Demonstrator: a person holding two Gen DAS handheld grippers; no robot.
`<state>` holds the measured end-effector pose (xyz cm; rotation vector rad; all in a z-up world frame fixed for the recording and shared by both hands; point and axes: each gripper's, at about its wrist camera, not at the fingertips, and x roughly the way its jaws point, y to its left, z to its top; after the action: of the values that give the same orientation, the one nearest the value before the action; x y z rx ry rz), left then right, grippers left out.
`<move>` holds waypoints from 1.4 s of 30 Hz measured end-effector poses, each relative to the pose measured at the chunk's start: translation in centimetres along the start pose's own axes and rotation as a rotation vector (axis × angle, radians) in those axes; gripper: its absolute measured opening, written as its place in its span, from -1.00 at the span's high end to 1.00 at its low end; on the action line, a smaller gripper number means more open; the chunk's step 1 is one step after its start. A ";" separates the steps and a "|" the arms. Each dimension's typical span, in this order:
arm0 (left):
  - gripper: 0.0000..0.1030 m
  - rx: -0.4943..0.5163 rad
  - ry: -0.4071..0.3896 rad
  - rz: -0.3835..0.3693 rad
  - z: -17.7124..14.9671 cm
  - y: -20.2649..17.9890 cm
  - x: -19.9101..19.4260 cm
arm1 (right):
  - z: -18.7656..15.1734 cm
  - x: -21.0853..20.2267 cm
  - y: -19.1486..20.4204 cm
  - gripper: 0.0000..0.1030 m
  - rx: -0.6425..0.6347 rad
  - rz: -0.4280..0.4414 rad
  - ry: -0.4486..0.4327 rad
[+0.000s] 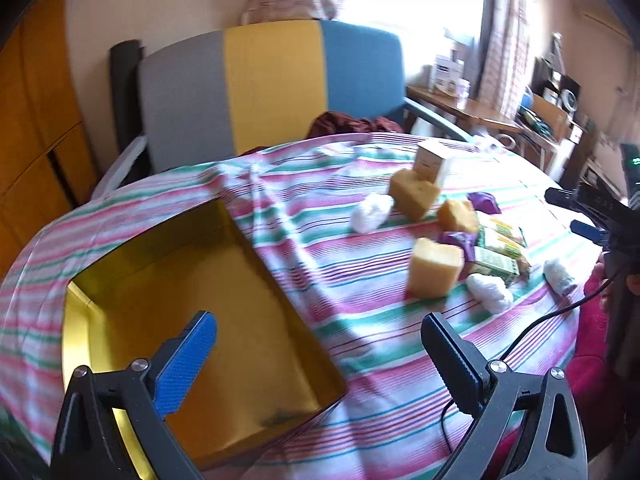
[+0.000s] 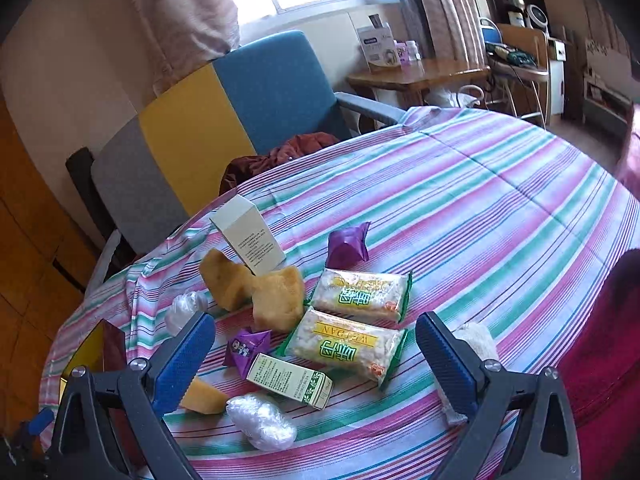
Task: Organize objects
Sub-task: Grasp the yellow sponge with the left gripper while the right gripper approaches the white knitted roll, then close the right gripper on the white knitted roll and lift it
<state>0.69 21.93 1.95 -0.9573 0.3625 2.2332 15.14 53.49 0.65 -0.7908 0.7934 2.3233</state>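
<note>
My left gripper [image 1: 320, 344] is open and empty above the right edge of an open gold-lined box [image 1: 192, 320] on the striped tablecloth. To its right lie yellow sponges [image 1: 434, 268], white plastic wads [image 1: 490, 292], purple wrappers [image 1: 460, 240] and green packets [image 1: 498, 260]. My right gripper [image 2: 316, 344] is open and empty, hovering over two snack packets [image 2: 348, 344], a small green carton [image 2: 290, 380], a purple wrapper [image 2: 246, 350], sponges [image 2: 276, 296] and a plastic wad [image 2: 262, 420]. A white carton [image 2: 248, 240] stands behind them.
A grey, yellow and blue chair [image 1: 256, 84] with dark red cloth [image 1: 352, 124] stands behind the table. A wooden side table [image 2: 420, 76] with small items is by the window. A black cable [image 1: 532, 332] trails over the table's right edge.
</note>
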 end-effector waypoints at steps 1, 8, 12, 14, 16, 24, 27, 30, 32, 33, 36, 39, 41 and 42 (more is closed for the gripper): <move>-0.99 0.022 0.001 -0.011 0.4 -0.8 0.5 | 0.0 0.0 -0.1 -0.99 0.002 0.001 0.001; -0.99 0.120 0.039 -0.060 2.3 -5.3 4.7 | 0.0 0.7 -1.3 -0.99 0.053 0.002 0.030; -0.99 0.158 0.065 -0.078 3.0 -7.4 7.4 | 0.0 1.0 -2.5 -0.99 0.108 -0.003 0.043; -0.99 0.177 0.078 -0.081 3.3 -8.3 8.6 | 0.0 1.1 -2.9 -0.99 0.129 -0.003 0.050; -0.99 0.199 0.086 -0.087 3.7 -9.2 9.9 | 0.1 1.2 -3.1 -0.99 0.136 -0.003 0.054; -0.47 0.226 0.157 -0.123 4.1 -10.4 14.0 | 0.2 1.5 -3.4 -0.99 0.161 0.004 0.061; -0.08 0.193 0.165 -0.184 3.9 -10.5 14.3 | 0.2 1.7 -3.6 -0.99 0.165 -0.008 0.070; -0.06 0.180 0.151 -0.193 3.6 -10.6 13.4 | 0.6 1.1 -3.9 -0.99 0.157 -0.022 0.077; -0.06 0.175 0.136 -0.203 3.5 -10.3 12.4 | 1.6 -0.4 -4.8 -0.99 0.135 -0.064 0.043; -0.06 0.175 0.126 -0.205 3.5 -10.0 11.9 | 2.2 -1.0 -5.5 -0.99 0.135 -0.092 0.035; -0.06 0.161 0.098 -0.217 3.3 -8.9 10.0 | 3.6 -2.1 -7.6 -0.99 0.146 -0.145 0.054; -0.07 0.128 0.088 -0.226 2.9 -7.8 8.8 | 4.0 -1.3 -8.7 -0.98 0.114 -0.211 0.177; -0.07 0.106 0.087 -0.231 2.6 -7.3 8.2 | 3.4 0.0 -8.4 -0.90 0.049 -0.239 0.271; -0.07 0.098 0.087 -0.233 2.4 -7.1 7.9 | 2.9 1.0 -8.0 -0.89 0.004 -0.253 0.327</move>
<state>0.18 32.09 -2.02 -0.9928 0.3749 1.9507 18.66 61.18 -0.92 -1.2157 0.7807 1.9944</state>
